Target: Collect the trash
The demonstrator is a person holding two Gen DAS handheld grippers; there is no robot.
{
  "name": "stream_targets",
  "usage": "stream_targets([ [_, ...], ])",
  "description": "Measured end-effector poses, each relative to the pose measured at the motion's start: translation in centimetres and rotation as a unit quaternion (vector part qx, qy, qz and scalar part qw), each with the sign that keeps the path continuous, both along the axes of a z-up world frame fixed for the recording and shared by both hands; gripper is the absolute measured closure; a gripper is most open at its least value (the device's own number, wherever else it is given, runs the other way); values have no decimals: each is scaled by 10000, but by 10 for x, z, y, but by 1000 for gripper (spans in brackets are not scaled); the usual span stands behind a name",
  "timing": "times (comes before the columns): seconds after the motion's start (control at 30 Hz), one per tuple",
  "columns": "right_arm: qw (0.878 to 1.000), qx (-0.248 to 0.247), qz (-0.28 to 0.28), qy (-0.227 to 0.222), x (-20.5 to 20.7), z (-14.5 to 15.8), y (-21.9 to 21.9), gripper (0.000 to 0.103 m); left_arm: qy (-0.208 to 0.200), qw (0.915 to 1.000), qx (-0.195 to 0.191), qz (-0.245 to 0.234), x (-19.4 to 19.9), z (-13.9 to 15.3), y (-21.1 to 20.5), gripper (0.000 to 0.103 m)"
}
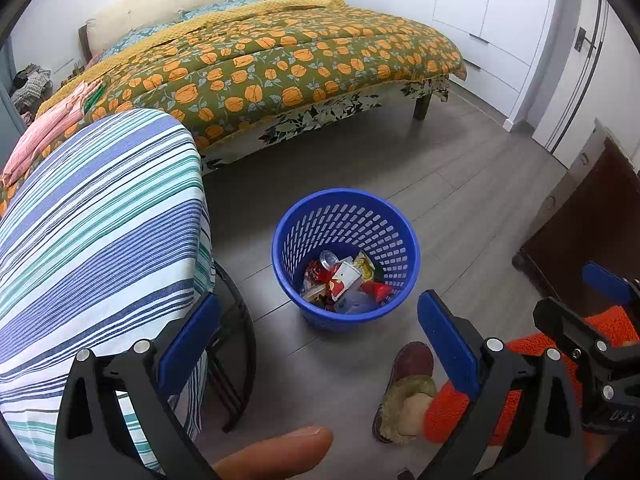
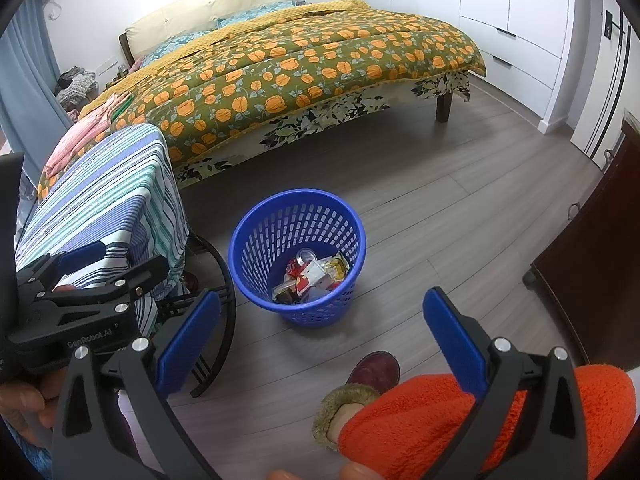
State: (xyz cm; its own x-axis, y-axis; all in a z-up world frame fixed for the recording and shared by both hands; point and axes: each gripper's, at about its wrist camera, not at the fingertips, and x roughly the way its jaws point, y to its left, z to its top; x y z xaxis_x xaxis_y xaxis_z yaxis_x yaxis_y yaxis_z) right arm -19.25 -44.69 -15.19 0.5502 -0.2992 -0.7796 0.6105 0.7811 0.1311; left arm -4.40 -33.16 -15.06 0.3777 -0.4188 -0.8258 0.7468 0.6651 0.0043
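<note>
Blue perforated plastic, the basket [image 1: 346, 256] stands upright on the grey plank floor [image 1: 460, 184], between the bed [image 1: 280, 68] and my two grippers. Inside: crinkled wrappers and a small carton [image 1: 346, 278], light and crushable by my judgement. I'd take the basket by its stiff rim. Left gripper [image 1: 318, 344] and right gripper [image 2: 320, 340] both spread wide, holding nothing.

A home bedroom: floral-quilted bed [image 1: 280, 68], white wardrobe doors [image 1: 480, 4], grey plank floor [image 1: 460, 184].
</note>
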Motion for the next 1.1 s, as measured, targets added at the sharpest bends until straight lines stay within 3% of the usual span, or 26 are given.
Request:
stream_targets([
  [1.1, 10000, 15, -7, 3, 0, 1, 2, 5, -2, 10000, 7, -4, 1, 0, 3, 5],
])
